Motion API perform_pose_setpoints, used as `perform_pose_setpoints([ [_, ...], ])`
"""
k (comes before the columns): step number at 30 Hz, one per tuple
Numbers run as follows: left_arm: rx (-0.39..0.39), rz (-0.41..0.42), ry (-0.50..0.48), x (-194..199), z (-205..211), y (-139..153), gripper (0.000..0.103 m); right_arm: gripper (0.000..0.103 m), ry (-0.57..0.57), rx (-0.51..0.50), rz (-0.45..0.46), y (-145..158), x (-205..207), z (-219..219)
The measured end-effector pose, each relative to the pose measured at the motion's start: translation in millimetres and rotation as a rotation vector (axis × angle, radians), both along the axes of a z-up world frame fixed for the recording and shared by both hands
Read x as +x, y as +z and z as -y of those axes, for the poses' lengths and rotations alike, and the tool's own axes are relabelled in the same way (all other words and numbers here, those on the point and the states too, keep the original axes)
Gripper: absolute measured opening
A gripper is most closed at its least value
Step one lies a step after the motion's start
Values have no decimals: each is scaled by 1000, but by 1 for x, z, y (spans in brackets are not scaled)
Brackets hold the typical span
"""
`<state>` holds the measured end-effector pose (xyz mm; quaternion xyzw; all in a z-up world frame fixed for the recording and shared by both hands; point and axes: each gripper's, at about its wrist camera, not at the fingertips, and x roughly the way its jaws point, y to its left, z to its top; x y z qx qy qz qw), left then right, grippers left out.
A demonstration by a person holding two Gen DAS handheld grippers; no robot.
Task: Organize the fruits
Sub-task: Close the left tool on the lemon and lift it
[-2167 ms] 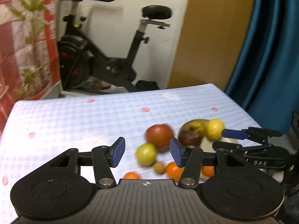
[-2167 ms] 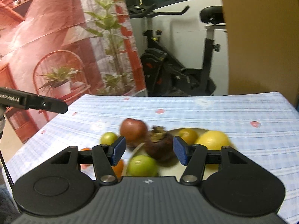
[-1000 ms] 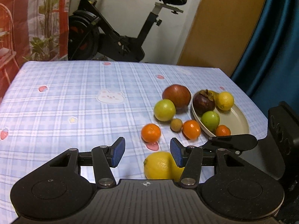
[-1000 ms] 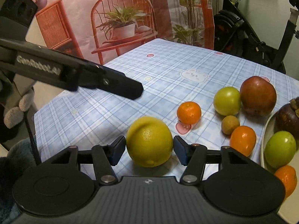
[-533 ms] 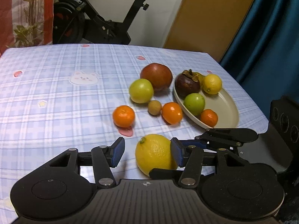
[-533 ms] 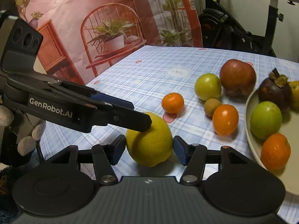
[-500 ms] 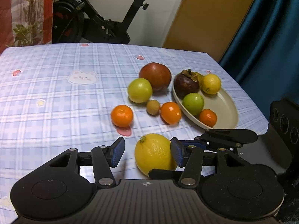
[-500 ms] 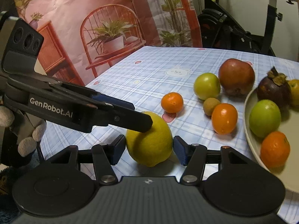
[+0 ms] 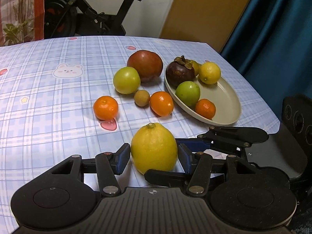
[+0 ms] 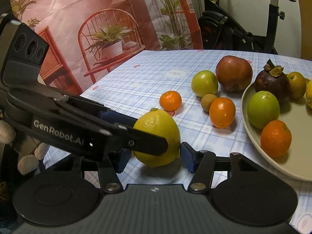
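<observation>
On the table (image 9: 48, 117) both claws (image 9: 154, 157) (image 10: 154, 159), part open, straddle one big lemon (image 9: 154, 146); five fruits (image 9: 161, 103) loose, five plated

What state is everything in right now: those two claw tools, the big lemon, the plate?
Left gripper, open, fingers either side of the large lemon.
Right gripper, open, straddling the same lemon.
Large lemon, sitting on the table, not lifted.
Plate, partly filled with fruit, room left.
Mangosteen, upright in the plate, stem cap on top.
</observation>
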<state>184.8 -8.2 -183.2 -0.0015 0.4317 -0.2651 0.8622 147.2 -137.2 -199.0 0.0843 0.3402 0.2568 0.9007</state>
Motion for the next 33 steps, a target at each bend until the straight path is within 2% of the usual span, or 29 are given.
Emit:
perform_pose_setpoints([
  [13, 3, 33, 9, -5, 2, 6, 56, 58, -36, 3, 21, 4, -1, 1],
  [23, -42, 119, -1, 1, 19, 46, 56, 58, -100, 18, 127, 41, -5, 20],
  [33, -30, 206, -77, 18, 65, 80, 56, 58, -188, 33, 207, 73, -3, 63],
])
